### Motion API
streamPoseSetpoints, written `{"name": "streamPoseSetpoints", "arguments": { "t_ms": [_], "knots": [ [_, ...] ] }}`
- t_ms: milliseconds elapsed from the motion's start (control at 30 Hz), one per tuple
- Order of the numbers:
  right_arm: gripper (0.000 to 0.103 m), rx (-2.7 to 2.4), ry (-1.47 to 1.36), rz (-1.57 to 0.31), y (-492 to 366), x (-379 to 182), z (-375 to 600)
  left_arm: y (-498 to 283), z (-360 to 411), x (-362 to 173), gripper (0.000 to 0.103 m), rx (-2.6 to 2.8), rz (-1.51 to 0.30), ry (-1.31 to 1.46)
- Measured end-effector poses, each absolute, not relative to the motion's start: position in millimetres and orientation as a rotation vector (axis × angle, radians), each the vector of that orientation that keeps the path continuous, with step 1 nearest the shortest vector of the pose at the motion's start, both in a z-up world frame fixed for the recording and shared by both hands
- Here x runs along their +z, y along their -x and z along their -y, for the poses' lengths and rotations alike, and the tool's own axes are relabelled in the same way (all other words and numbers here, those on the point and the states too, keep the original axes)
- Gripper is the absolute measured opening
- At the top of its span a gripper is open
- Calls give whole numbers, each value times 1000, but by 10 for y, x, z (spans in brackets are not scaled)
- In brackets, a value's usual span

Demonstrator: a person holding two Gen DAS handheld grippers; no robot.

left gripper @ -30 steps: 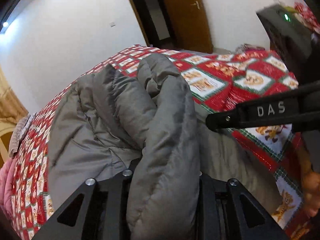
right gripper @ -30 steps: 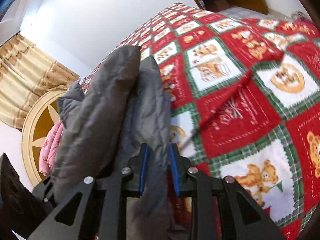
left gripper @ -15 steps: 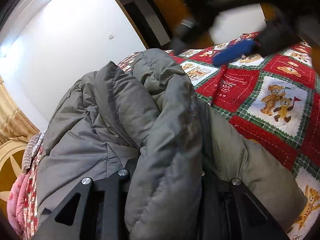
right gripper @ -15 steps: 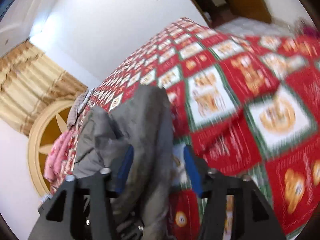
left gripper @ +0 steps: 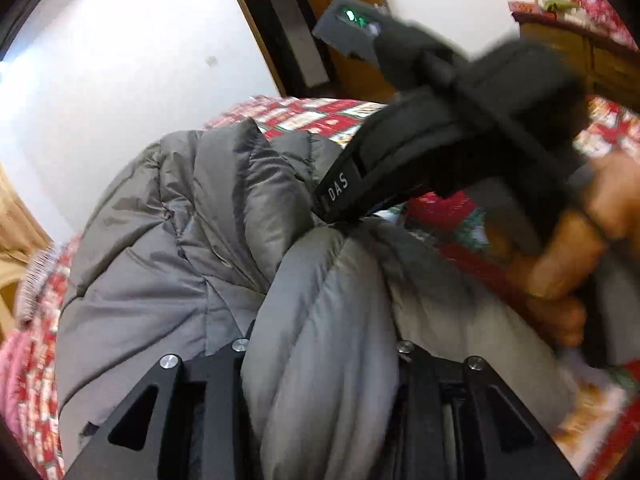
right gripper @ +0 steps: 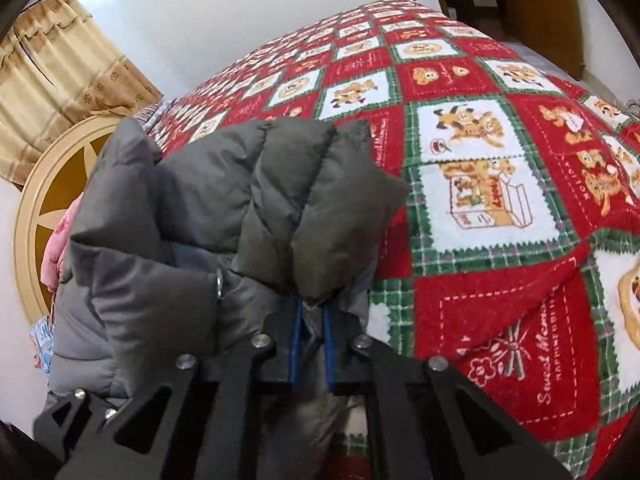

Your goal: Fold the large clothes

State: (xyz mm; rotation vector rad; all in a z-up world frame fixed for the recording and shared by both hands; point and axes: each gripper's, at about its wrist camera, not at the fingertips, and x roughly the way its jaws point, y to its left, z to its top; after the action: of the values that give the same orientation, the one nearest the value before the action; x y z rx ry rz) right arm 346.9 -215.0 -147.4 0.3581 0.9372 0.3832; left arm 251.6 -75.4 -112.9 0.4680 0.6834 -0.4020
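The bedspread [right gripper: 500,184], a red and green check with bear panels, fills the right half and the upper centre of the right wrist view. The grey padded jacket [right gripper: 224,200] lies on it, bunched in the left and centre of that frame, its bulk running from the lower centre up toward the upper left.

In the left wrist view the jacket [left gripper: 180,248] fills the centre and left. A thick padded roll of it runs from mid-frame down to the bottom edge, between the jaws of the left gripper [left gripper: 320,364]. These jaws have just been opening and stand moderately wide, with the roll filling the gap. Whether the pads press on it cannot be told.

The right gripper [right gripper: 311,332] has just closed. Its blue pads [right gripper: 295,344] stand narrowly apart and pinch a thin fold directly below the jacket's puffed section.

The right gripper [left gripper: 340,196] enters the left wrist view from the upper right, its tip touching the jacket just above the roll. Both hold points therefore lie close together at the near edge, and the jacket's long axis extends away from both. Judged from this, the coming fold carries the near edge away along that axis.
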Motion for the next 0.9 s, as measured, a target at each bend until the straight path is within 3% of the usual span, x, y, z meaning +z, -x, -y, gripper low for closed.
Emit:
{"name": "streamPoseSetpoints", "arguments": {
  "t_ms": [133, 200, 233, 367, 500, 700, 867, 900],
  "knots": [
    [8, 381, -382, -937, -3465, -1480, 2178, -2282, 347, -647, 56, -610, -754, -349],
    [8, 379, -381, -936, -3442, -1475, 2184, -2136, -31, -347, 76, -677, -728, -282],
    [8, 377, -375, -937, -3446, -1478, 2183, -2110, -279, -197, 78, -679, -707, -234],
    [8, 378, -400, -936, -3458, -1495, 2178, -2480, -1168, 124, 80, -562, -668, 13],
    [8, 387, -469, -935, -3426, -1536, 2254, -3259, -1701, -4, 80, -371, -653, 181],
    [8, 379, -462, -935, -3325, -1520, 2235, -4039, -1094, -480, 80, -450, -791, 180],
    [8, 391, -511, -944, -3366, -1564, 2260, -3934, -585, -443, 81, -528, -742, -4],
    [8, 392, -515, -945, -3369, -1566, 2259, -3946, -498, -530, 85, -514, -750, -64]
  ]
}}
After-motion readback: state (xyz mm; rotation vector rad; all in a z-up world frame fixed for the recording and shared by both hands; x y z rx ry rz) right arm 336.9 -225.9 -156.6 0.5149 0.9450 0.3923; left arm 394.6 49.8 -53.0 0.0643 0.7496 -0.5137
